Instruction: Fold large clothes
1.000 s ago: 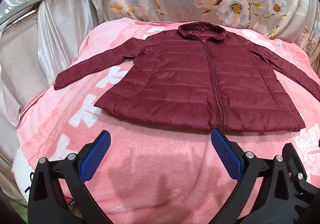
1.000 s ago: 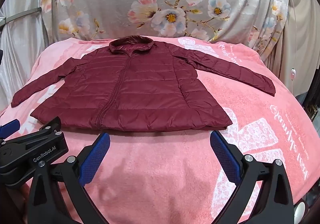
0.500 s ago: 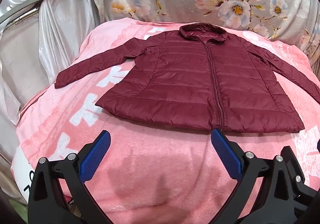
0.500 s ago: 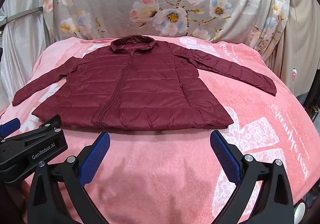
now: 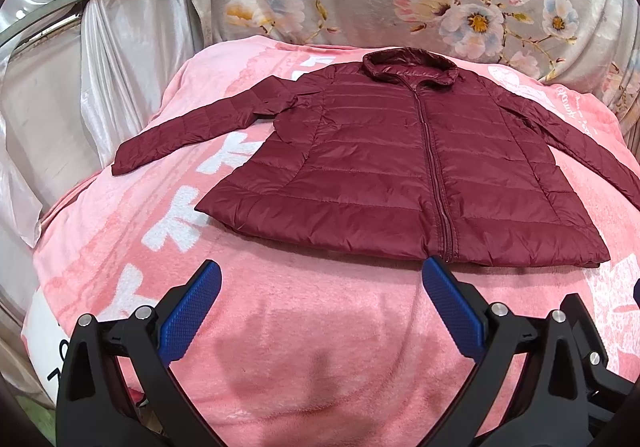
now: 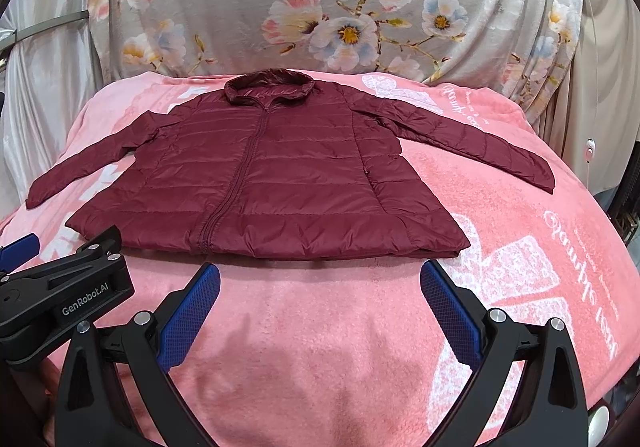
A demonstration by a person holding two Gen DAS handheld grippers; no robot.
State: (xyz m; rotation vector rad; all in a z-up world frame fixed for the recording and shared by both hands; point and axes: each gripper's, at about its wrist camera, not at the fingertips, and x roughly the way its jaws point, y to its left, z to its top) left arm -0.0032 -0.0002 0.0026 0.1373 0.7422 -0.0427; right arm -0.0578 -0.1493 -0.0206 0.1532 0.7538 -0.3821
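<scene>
A dark red quilted puffer jacket (image 5: 400, 167) lies flat and zipped on the pink blanket, collar at the far side, both sleeves spread outward. It also shows in the right wrist view (image 6: 272, 179). My left gripper (image 5: 320, 279) is open and empty, just short of the jacket's hem near the zipper's end. My right gripper (image 6: 320, 279) is open and empty, just short of the hem's right half. The left gripper's black body (image 6: 60, 287) shows at the left of the right wrist view.
The pink blanket (image 5: 320, 347) with white lettering covers the bed. A floral grey cloth (image 6: 340, 7) hangs behind it. Silvery curtains (image 5: 60, 67) hang at the left. A pale curtain and a white cord (image 6: 592, 127) are at the right edge.
Both views have drifted slightly; the jacket sits a little lower in frame. The jacket has not moved, and both grippers remain open.
</scene>
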